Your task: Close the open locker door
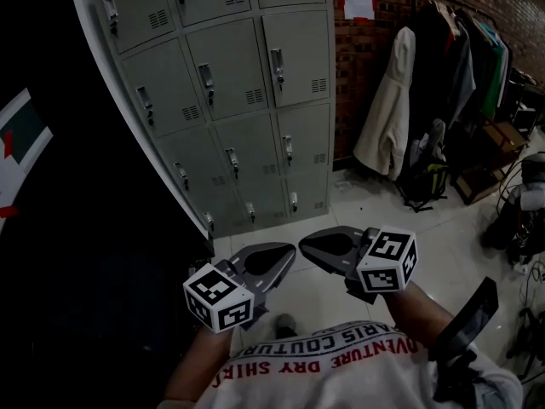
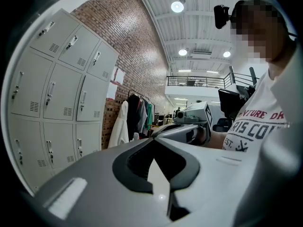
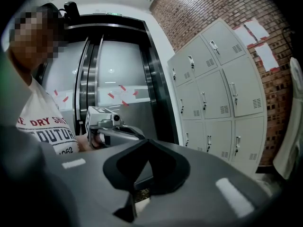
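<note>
A grey locker bank [image 1: 230, 83] stands ahead against the brick wall; every door I see on it sits flush, and none stands open. The same lockers [image 2: 61, 93] show in the left gripper view and the lockers [image 3: 213, 93] in the right gripper view. My left gripper [image 1: 288, 250] and right gripper [image 1: 305, 241] are held low in front of the person's chest, tips almost facing each other, well short of the lockers. Both are shut on nothing. The jaws of the left gripper [image 2: 154, 143] meet at the tip, as do those of the right gripper [image 3: 147, 142].
A clothes rack [image 1: 451, 66] with hanging coats, one of them a white coat [image 1: 387, 109], stands right of the lockers, with a bag [image 1: 424, 181] beneath. Cables and gear [image 1: 524, 220] lie at the far right. A dark wall fills the left; lift doors [image 3: 104, 89] stand there.
</note>
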`<state>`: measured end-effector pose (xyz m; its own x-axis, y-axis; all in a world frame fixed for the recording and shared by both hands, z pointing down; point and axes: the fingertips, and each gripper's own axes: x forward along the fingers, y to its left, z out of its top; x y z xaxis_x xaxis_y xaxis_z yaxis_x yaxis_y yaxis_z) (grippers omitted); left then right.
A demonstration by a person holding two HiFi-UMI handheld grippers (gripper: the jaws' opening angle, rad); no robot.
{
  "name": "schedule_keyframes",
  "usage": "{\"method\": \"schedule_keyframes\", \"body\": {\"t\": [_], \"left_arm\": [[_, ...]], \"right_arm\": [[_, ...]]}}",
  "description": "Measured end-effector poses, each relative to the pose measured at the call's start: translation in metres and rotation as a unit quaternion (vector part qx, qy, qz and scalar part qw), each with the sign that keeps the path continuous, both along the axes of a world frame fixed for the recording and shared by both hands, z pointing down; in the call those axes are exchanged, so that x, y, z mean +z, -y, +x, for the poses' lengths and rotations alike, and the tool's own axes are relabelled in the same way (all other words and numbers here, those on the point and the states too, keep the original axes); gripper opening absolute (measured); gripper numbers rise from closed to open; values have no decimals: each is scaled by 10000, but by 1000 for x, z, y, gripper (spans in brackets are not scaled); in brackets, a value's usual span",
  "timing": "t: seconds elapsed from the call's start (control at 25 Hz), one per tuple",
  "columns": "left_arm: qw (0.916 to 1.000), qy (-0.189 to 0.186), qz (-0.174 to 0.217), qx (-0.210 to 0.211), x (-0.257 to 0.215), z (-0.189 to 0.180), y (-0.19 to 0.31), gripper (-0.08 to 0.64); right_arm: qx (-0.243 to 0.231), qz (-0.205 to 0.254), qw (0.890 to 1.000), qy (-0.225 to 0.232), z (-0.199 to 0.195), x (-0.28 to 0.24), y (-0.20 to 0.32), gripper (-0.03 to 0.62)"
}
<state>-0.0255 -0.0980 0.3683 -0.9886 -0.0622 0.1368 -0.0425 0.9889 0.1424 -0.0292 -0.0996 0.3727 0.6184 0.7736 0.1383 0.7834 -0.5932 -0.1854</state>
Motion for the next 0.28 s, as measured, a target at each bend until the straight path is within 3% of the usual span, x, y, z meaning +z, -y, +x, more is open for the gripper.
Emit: {"method": "schedule_keyframes", "body": {"t": [0.28], "left_arm": [[10000, -21, 67, -3, 6, 1, 2, 3]], "right_arm": [[9, 29, 10000, 0, 2, 5, 2, -3]]}}
